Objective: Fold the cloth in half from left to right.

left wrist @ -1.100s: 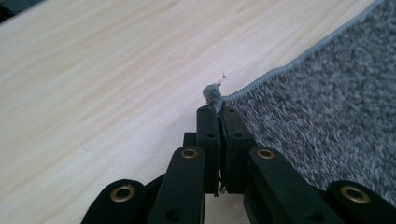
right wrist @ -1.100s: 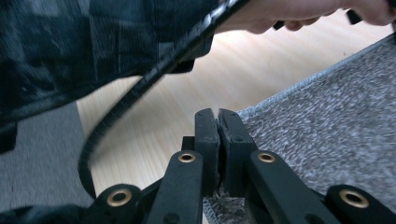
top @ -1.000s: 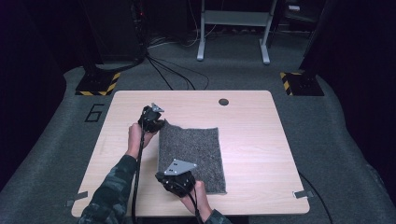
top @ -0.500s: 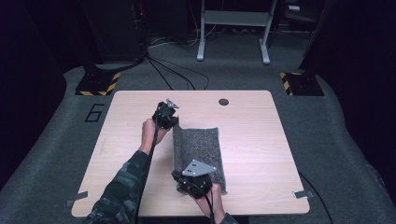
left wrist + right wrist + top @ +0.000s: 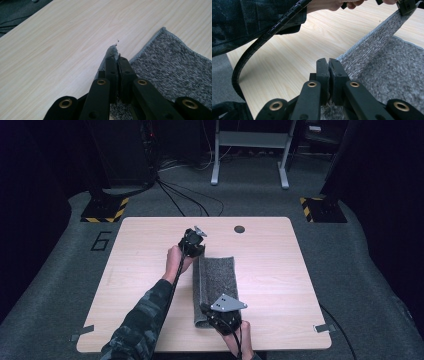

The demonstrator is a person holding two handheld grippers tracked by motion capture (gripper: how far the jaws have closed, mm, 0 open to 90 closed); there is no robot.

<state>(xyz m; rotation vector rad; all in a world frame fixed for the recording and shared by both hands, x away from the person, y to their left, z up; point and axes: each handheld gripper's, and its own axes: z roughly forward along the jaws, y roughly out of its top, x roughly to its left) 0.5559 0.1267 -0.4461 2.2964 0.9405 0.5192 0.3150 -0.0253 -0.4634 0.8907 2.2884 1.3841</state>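
**Desk:** Where do your tongs sit on the grey cloth [image 5: 216, 279]?

**Caption writer:** Your left tongs [image 5: 196, 251] are clamped on the cloth's far left corner, seen from above beside the middle of the wooden table [image 5: 150, 250]; in the left gripper view a tuft of that corner pokes out past the tips of the left tongs [image 5: 117, 58], with the two black jaws pressed together on it; your right tongs [image 5: 212, 312] are clamped on the near left corner, close to the table's front edge.

**Desk:** And how does the cloth lie between them?

**Caption writer:** It lies lengthwise down the middle of the table, far end toward the small dark round hole [image 5: 239, 228]; its left edge is lifted off the wood and curls over toward the right, while the right part rests flat; in the right gripper view the right tongs [image 5: 328, 62] are closed on the cloth's edge, and that edge runs as a raised strip up to your other hand [image 5: 332, 4] and its tongs at the top; your camouflage sleeve [image 5: 142, 317] and the ribbed black cable [image 5: 262, 37] cross the table to the left of the cloth.
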